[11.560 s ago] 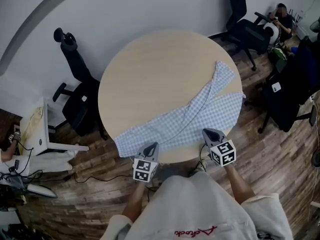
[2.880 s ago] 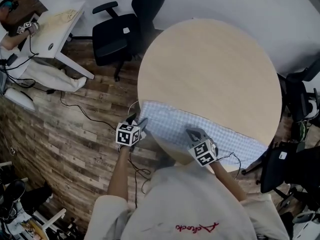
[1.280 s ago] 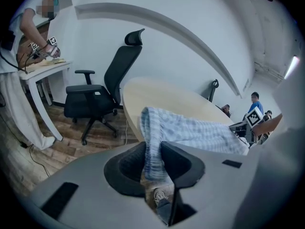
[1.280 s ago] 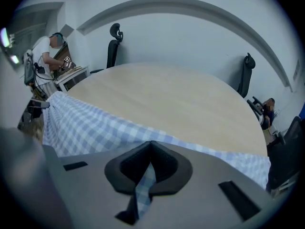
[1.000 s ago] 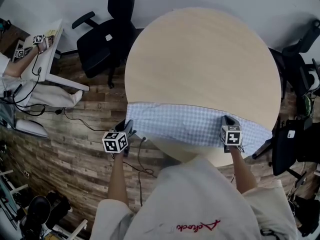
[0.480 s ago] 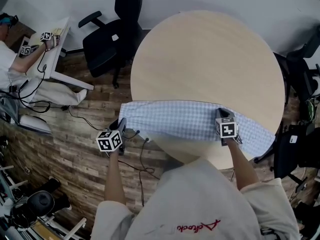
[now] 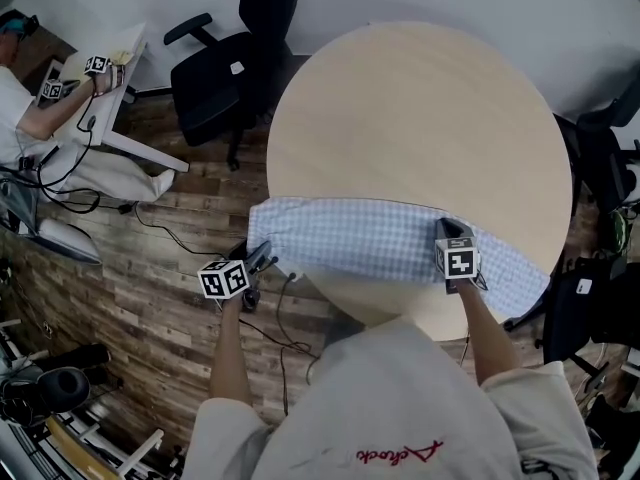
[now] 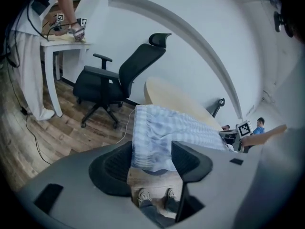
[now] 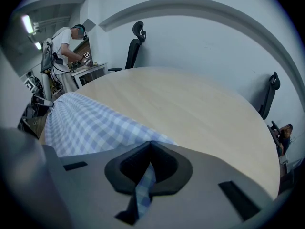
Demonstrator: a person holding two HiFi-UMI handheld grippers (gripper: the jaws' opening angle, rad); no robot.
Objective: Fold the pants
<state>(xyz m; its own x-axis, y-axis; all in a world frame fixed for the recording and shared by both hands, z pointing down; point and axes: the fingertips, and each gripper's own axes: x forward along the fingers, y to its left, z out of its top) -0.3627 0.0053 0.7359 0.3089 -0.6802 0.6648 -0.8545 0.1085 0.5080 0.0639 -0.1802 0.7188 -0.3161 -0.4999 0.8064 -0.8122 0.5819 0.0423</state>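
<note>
pants (image 8: 162, 132) end between the two pads of the left gripper (image 8: 151, 157), whose jaws have just been opening and now stand apart. the cloth's hem hangs loose in the gap and neither pad presses on it. the right gripper (image 9: 148, 168) is clenched on a thin strip of the same checked cloth, which runs down through its closed jaws.

outward from there, in the head view the pants (image 7: 370, 240) lie as one long band from left to right across the lower part of the round table (image 7: 420, 118). the left end droops over the table's edge just beside the left gripper (image 7: 262, 256). the right gripper (image 7: 447, 230) sits on the band near its right end.

so the long axis runs straight from one gripper to the other, and a fold would likely carry one end along it.

only the left gripper view shows the released hem. only the head view shows the full length.
</note>
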